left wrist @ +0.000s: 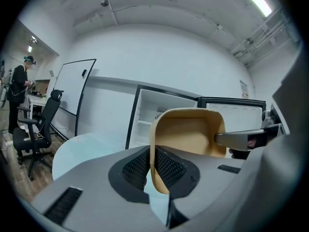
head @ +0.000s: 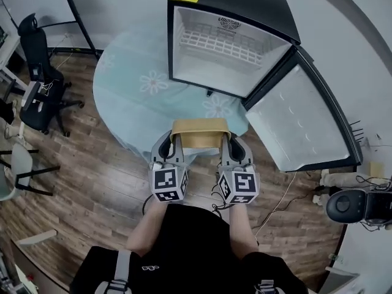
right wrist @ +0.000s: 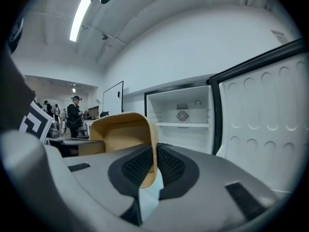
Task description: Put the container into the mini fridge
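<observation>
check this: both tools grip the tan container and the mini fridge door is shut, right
No: the mini fridge door stands wide open, as the head view shows. The left tool and right tool do grip the tan container.

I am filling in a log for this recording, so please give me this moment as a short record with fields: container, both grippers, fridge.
container: tan, empty, held in front of the fridge
left gripper: shut on container's left wall
right gripper: shut on container's right wall
mini fridge: stands on table, nothing seen inside but a wire shelf
door: swung wide open
table: round, pale blue flowered cloth
task state: container not yet inside
</observation>
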Demonstrator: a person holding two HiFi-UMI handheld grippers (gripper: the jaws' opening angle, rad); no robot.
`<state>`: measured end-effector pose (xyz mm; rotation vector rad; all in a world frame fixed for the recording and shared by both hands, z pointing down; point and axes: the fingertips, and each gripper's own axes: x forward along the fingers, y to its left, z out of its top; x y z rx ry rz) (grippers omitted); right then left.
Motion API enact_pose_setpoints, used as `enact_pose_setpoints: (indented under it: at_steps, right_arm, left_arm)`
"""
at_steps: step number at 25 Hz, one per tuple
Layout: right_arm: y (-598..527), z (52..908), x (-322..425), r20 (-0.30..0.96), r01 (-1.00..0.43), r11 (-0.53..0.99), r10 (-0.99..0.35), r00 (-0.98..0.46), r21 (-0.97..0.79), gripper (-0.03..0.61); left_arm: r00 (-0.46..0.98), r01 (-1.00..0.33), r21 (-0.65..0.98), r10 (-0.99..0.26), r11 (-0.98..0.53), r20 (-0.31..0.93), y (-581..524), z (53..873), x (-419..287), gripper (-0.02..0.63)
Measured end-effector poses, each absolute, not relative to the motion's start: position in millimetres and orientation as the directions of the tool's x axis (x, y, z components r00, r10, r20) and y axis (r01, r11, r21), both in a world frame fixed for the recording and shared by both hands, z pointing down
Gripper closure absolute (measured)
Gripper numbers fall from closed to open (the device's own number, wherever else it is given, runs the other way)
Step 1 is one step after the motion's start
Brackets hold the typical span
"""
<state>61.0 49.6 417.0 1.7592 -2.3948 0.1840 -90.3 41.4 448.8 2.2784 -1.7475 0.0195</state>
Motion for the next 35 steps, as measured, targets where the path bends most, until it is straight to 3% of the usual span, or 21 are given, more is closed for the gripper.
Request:
enact_pose_setpoints:
  at_steps: [6, 21, 35]
  right_arm:
    - [-9.6, 420.3, 43.8, 0.192, -0.946, 0.316, -0.927, -0.323, -0.066, 0.548]
    - [-114.4, 450.3, 81.9, 0.276, -0.975, 0.196, -0.936, -0.218, -0.105, 0.554]
    - [-138.4, 478.7, 118.2, 0.359, -0.979, 0.147, -0.914, -0.188, -0.138, 0.555]
  left_arm:
    - [0.244, -0.964, 0.149, -0.953, -0.219, 0.181, -20.6, 439.0, -109.4, 0.598]
    - [0.362, -0.929, 0.175, -0.896, -0.325, 0.258, -135.5, 462.0, -71.8, 0.598]
    - [0.394, -0.917, 0.202, -0.853, -0.343, 0.342, -166.2, 486.0, -35.3, 0.598]
